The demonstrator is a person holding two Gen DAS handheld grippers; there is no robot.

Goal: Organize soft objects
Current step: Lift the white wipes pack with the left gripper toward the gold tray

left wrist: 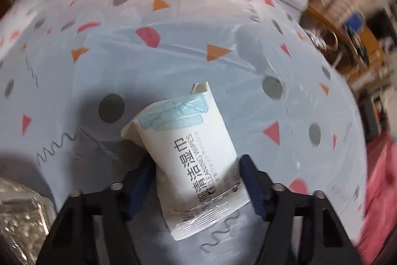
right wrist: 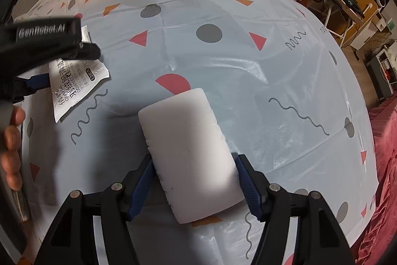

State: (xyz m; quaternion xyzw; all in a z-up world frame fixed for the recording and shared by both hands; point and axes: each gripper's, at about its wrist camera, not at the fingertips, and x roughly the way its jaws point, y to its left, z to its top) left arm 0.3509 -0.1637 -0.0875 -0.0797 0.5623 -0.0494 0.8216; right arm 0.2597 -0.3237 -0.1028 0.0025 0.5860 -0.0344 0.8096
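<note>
Wipes packet (left wrist: 191,155): white, crinkly, blue drawing, black lettering.

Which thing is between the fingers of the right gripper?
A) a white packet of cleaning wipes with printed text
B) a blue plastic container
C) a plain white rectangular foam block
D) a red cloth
C: in the right wrist view the plain white rectangular foam block sits between the blue pads of the right gripper, while the white packet of cleaning wipes is over at the left gripper.
</note>
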